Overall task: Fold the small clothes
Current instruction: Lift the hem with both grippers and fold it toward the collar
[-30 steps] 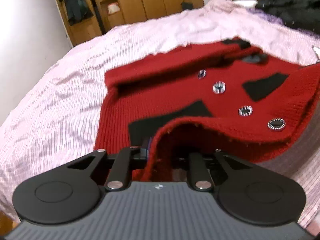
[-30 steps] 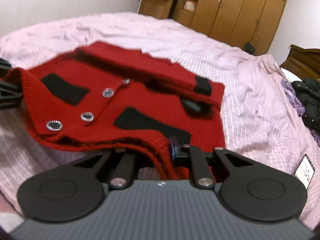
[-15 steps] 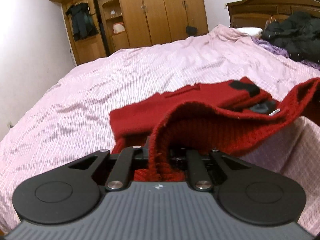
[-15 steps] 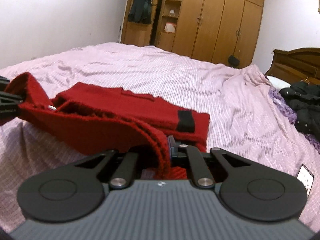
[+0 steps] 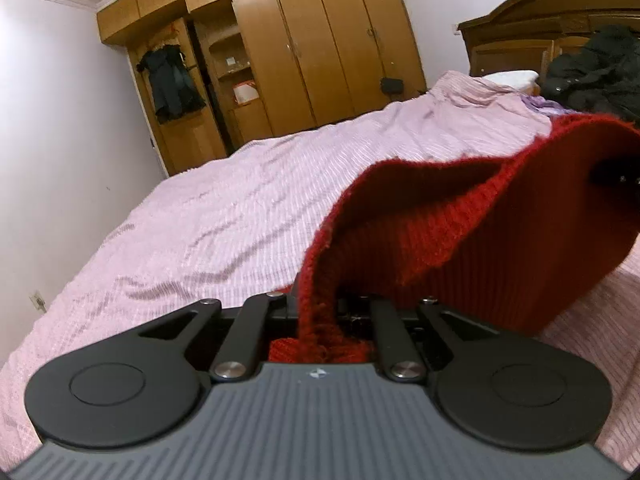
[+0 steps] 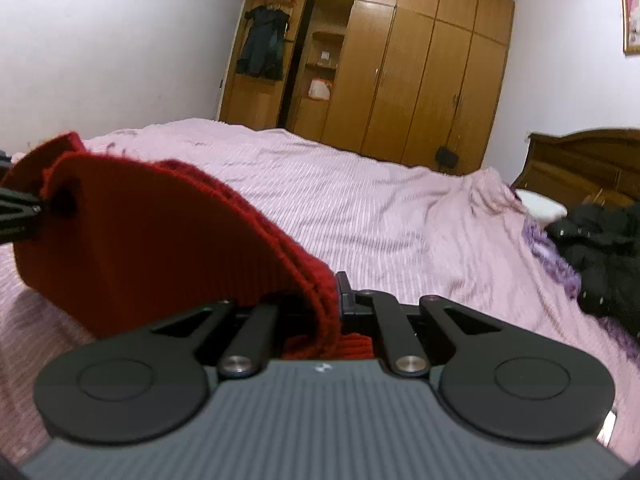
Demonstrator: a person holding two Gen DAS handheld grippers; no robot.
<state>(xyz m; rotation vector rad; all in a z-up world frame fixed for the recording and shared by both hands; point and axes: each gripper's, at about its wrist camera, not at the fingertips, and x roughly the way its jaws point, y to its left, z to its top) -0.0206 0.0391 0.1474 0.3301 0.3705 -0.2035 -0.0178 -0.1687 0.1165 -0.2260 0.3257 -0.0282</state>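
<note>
A small red knitted cardigan (image 5: 472,236) hangs stretched between my two grippers, lifted above the pink bed (image 5: 240,208). My left gripper (image 5: 316,304) is shut on one corner of its hem. My right gripper (image 6: 328,300) is shut on the other corner, and the cardigan (image 6: 152,240) spreads to the left of it. Its plain ribbed back faces both cameras; the buttons and black patches are hidden. The right gripper's tip shows at the right edge of the left wrist view (image 5: 616,176), and the left gripper's tip at the left edge of the right wrist view (image 6: 16,216).
The pink striped bedspread (image 6: 400,216) covers the whole bed. Black clothes (image 6: 600,248) lie piled by the wooden headboard (image 5: 552,32) on the right. Wooden wardrobes (image 6: 420,80) stand along the far wall, with a dark garment (image 5: 172,84) hanging on one.
Both grippers have lifted the cardigan's hem up off the bed and tilted up. The button front, visible a second ago, now faces away and only the back shows.
</note>
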